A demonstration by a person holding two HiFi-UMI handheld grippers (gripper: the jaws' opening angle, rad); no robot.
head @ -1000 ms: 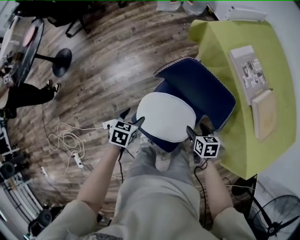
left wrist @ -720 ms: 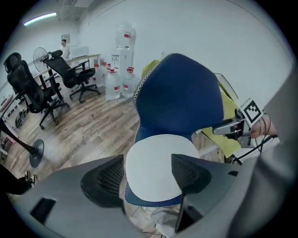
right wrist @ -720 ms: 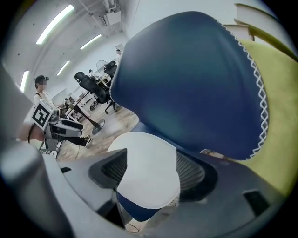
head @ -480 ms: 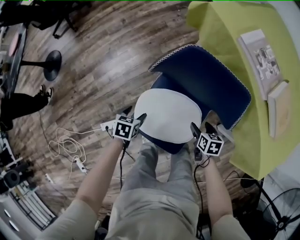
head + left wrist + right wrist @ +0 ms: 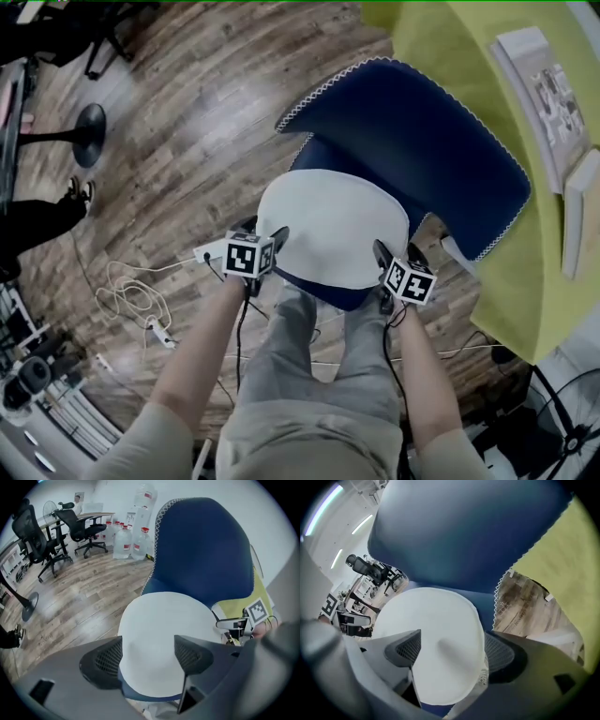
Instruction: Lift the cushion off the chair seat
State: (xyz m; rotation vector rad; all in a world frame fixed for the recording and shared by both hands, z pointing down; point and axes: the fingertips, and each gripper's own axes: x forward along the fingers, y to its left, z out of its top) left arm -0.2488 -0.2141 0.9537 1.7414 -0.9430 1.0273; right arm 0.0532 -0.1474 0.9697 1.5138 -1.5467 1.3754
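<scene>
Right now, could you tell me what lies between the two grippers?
The white cushion on the chair seat fills that stretch in the head view. The left gripper and right gripper are opening, each with a cushion edge between its jaws.

The cushion [image 5: 333,230] is white, smooth and rounded, wider toward the back [image 5: 422,141] of the chair and narrower toward the front. It lies flat on the navy seat [image 5: 323,288] and covers nearly all of it. Only a thin navy strip of seat shows along the front edge, with a little more at the left rear corner. The right gripper view shows a shallow crease in its surface near the right front. The back is the same navy, edged with white zigzag trim.
</scene>
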